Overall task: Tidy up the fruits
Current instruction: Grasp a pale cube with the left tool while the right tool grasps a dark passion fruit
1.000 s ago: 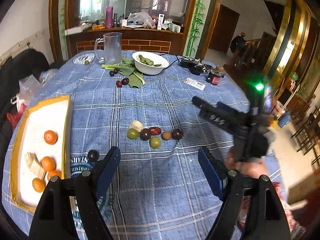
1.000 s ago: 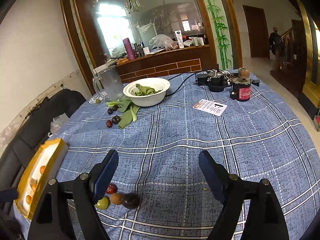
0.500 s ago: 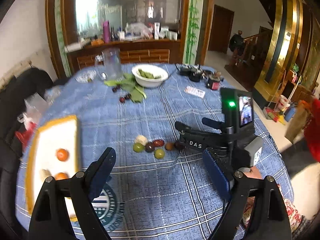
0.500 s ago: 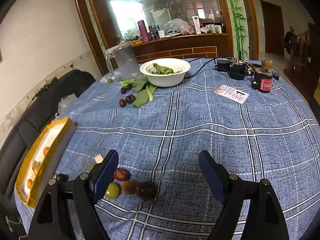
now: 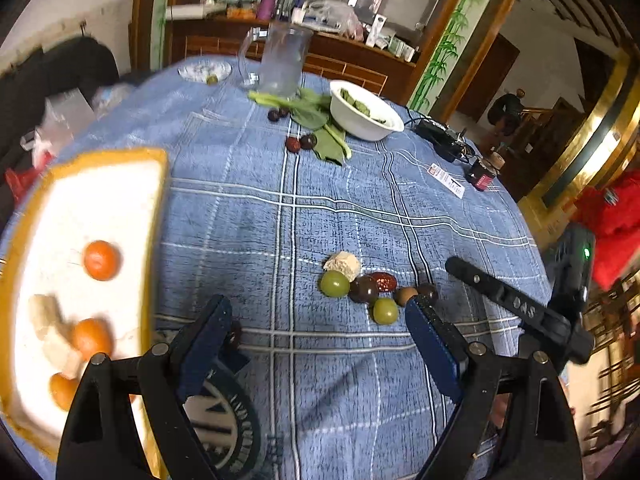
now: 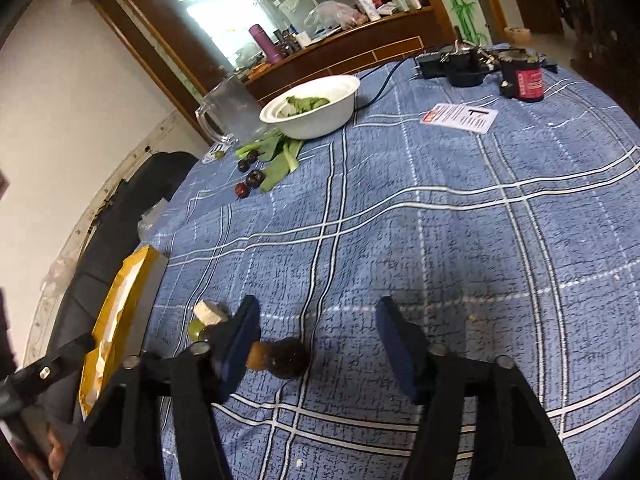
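Observation:
A yellow-rimmed white tray (image 5: 156,208) at the left holds small oranges (image 5: 101,260) and beige chunks. In mid-table lies a cluster: a beige chunk (image 5: 342,266), green grapes (image 5: 334,283), a dark plum (image 5: 363,289), a red date (image 5: 385,281) and a brown fruit (image 5: 405,295). My left gripper (image 5: 316,336) hangs open just in front of the cluster, with nothing between its fingers. My right gripper (image 6: 318,336) is low over the cloth with its jaws closing. A dark round fruit (image 6: 288,358) lies between them near the left pad, and the right pad stands clear of it.
A white bowl of greens (image 6: 312,106), loose leaves (image 5: 320,120) with dark fruits (image 5: 300,143), and a glass jug (image 5: 282,60) stand at the back. A printed card (image 6: 460,116), a dark jar (image 6: 522,76) and cables lie at the far right. A black sofa (image 6: 132,200) borders the left.
My left gripper has swung left and down, so the tray looms larger. My right gripper has sunk and rolled, and its jaws have narrowed around the dark fruit.

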